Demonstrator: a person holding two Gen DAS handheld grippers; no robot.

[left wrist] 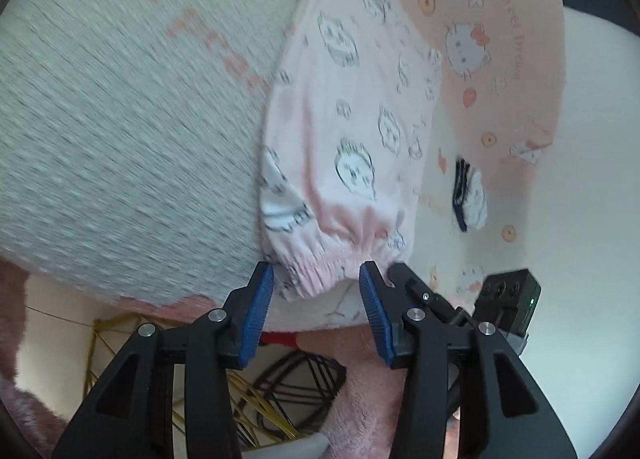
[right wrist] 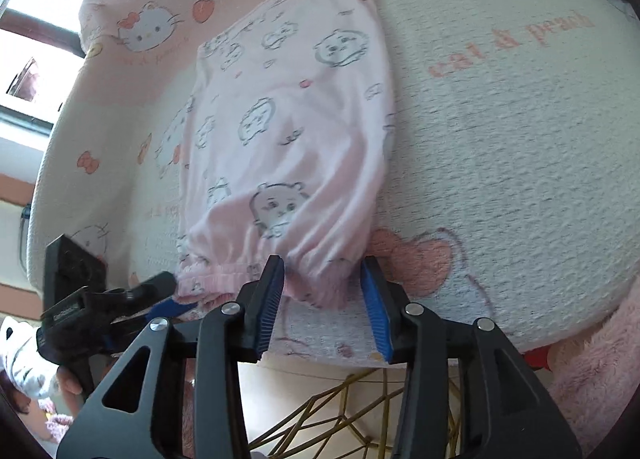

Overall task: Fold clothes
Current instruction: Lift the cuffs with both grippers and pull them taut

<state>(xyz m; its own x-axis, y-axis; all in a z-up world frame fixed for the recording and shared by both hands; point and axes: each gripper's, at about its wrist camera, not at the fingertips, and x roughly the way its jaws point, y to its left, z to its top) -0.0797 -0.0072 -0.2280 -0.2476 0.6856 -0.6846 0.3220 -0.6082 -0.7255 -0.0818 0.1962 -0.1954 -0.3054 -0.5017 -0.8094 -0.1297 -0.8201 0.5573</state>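
Both grippers stood at the near edge of the bed (right wrist: 500, 147). The left gripper (left wrist: 316, 299) gaped, its blue pads either side of the pink garment's (left wrist: 344, 131) gathered waistband without pressing it. The right gripper (right wrist: 322, 295) stood half open over the same hem, gripping nothing. Closing now might catch one layer only, or snag the blanket (left wrist: 120, 119) beneath. A small dark-and-white item (left wrist: 468, 195) lay further in, clear of the fold. Wire frames (right wrist: 344, 411) showed below the edge.
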